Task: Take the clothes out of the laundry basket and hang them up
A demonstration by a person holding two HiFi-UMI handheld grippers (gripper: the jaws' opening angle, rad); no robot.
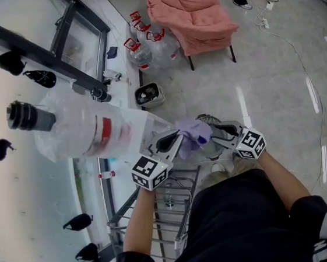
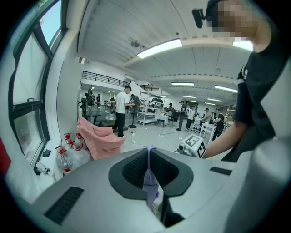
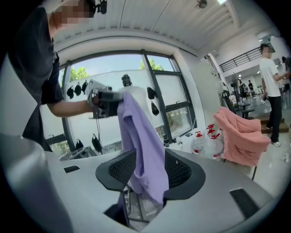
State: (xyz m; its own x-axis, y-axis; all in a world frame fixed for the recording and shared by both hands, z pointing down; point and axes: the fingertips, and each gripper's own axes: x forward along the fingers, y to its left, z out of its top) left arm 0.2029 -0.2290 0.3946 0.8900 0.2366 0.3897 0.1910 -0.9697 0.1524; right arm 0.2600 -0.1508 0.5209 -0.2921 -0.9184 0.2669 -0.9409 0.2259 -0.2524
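A lavender garment [image 1: 194,133] hangs in the air between my two grippers, above a metal drying rack [image 1: 174,198]. My left gripper [image 1: 176,140] is shut on a thin edge of the garment [image 2: 149,178], which runs up between its pads. In the right gripper view the same garment [image 3: 143,145] drapes down from the left gripper [image 3: 105,103] through my right gripper [image 3: 150,170]. The right jaws stand apart, with the cloth hanging loose between them. The right gripper's marker cube [image 2: 193,144] shows ahead in the left gripper view.
A chair draped in pink cloth [image 1: 192,16] stands on the far floor, with several water bottles [image 1: 145,48] beside it. A window frame [image 1: 43,56] runs along the left. A large clear bottle [image 1: 87,131] sits near the window. People stand far back in the hall.
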